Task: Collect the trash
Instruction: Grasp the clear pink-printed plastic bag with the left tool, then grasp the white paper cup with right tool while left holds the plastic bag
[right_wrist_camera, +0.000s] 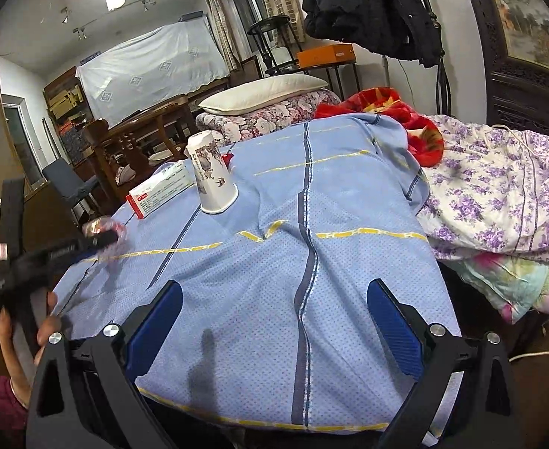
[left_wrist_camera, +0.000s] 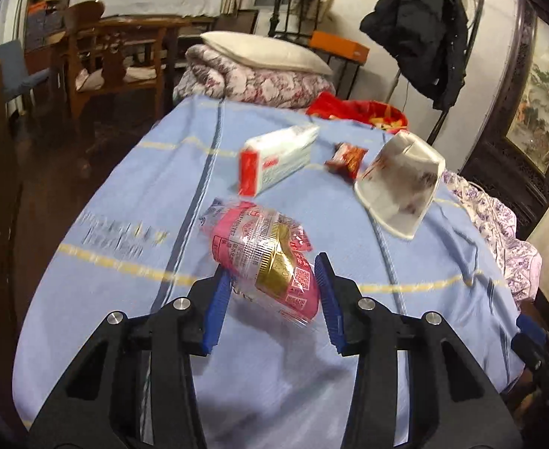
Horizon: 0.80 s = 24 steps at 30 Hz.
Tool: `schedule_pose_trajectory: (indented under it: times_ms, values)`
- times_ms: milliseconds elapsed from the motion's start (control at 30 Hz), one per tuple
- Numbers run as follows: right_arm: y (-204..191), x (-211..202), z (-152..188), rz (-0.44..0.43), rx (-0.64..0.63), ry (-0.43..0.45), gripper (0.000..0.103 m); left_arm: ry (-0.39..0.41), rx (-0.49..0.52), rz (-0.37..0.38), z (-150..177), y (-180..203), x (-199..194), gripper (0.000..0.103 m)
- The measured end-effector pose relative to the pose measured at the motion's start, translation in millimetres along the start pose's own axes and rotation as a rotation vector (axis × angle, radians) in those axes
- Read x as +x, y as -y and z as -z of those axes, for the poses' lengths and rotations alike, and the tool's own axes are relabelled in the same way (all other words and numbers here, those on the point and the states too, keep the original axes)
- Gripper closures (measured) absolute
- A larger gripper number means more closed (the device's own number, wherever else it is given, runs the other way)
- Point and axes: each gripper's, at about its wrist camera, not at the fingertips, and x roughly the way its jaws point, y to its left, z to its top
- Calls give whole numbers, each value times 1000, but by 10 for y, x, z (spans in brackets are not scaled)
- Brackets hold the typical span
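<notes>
While my left gripper (left_wrist_camera: pixel 272 292) squeezes its jaws on the pink wrapper (left_wrist_camera: pixel 263 258) just above the bed (left_wrist_camera: pixel 125 194), my right gripper (right_wrist_camera: pixel 274 321) gapes empty; next I need a bin.

Motion blur smeared the crumpled wrapper (right_wrist_camera: pixel 104 230) at nine o'clock, and the cup (right_wrist_camera: pixel 211 172) hid most of the red packet (right_wrist_camera: pixel 228 158).

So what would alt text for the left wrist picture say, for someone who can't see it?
The left tongs close around a crinkled pink and clear plastic wrapper above a blue bedspread. Beyond it lie a red and white box, a small red packet and an upside-down paper cup.
</notes>
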Motion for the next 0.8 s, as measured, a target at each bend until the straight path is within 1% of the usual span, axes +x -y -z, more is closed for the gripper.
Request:
schedule_pose_trajectory:
  times_ms: [67, 133, 300, 400, 533, 567, 633, 733, 800]
  values:
    - [-2, 2, -5, 2, -3, 1, 6, 15, -9, 10, 23, -11, -53, 58]
    - [7, 4, -11, 2, -1, 1, 6, 27, -1, -5, 34, -15, -80, 58]
    - [2, 6, -31, 13, 0, -6, 6, -1, 18, -47, 50, 34, -9, 55]
    - [-80, 30, -95, 3, -27, -10, 6, -10, 7, -52, 64, -4, 4, 51]
    - [-300, 143, -302, -21, -88, 12, 6, -46, -44, -32, 52, -103, 70, 37]
    - [-337, 178, -351, -30, -96, 11, 6, -45, -60, -12, 43, -136, 67, 34]
    - [-464, 321, -503, -57, -122, -2, 6, -43, -74, -9, 56, -173, 50, 26]
    - [-586, 482, -626, -48, -150, 2, 6, -47, -62, 4, 52, -158, 62, 19]
    - [-630, 673, -751, -45, -142, -24, 6, -49, -41, -14, 52, -115, 73, 18]
